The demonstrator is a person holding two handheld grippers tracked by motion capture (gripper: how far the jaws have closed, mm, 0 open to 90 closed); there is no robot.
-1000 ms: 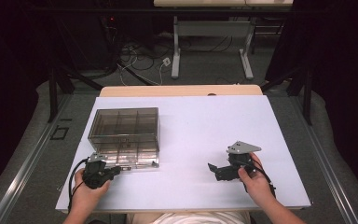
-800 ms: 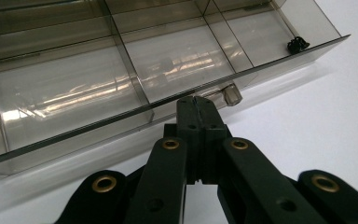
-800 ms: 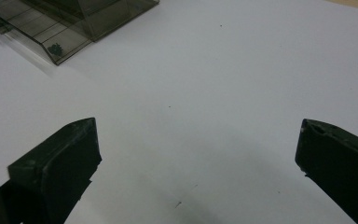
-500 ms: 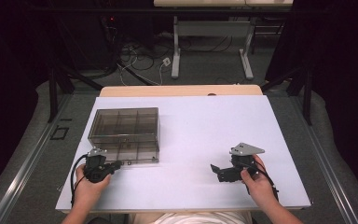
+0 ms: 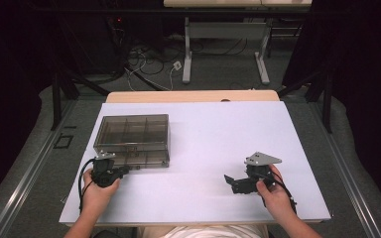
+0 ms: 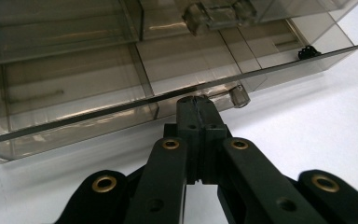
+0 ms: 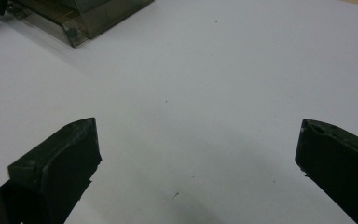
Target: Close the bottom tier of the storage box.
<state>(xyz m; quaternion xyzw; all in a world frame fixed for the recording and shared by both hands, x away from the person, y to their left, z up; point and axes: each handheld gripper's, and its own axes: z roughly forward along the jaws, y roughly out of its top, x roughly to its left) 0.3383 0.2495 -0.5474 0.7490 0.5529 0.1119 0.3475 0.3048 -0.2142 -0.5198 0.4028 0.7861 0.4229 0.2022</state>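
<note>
A smoky clear compartment box [image 5: 134,139] lies on the left of the white table top [image 5: 208,129]. My left gripper [image 5: 125,170] is shut with nothing between its jaws, at the box's near front edge. In the left gripper view the closed tips [image 6: 196,100] touch the thin lid edge of the box [image 6: 74,84], below its front latch [image 6: 214,14]. A small black piece [image 6: 309,51] sits at the box's right end. My right gripper [image 5: 231,182] rests open on the right of the table. Its jaws [image 7: 198,144] stand wide over bare white surface.
The box corner [image 7: 88,14] lies far off in the right gripper view. A wooden table edge [image 5: 193,95] runs behind the white top. Beyond it the floor holds cables [image 5: 149,62] and a white desk frame [image 5: 225,44].
My left gripper has moved slightly away from the person, up against the box front. The box's near edge now sits a little farther back. The right gripper has stayed put.
</note>
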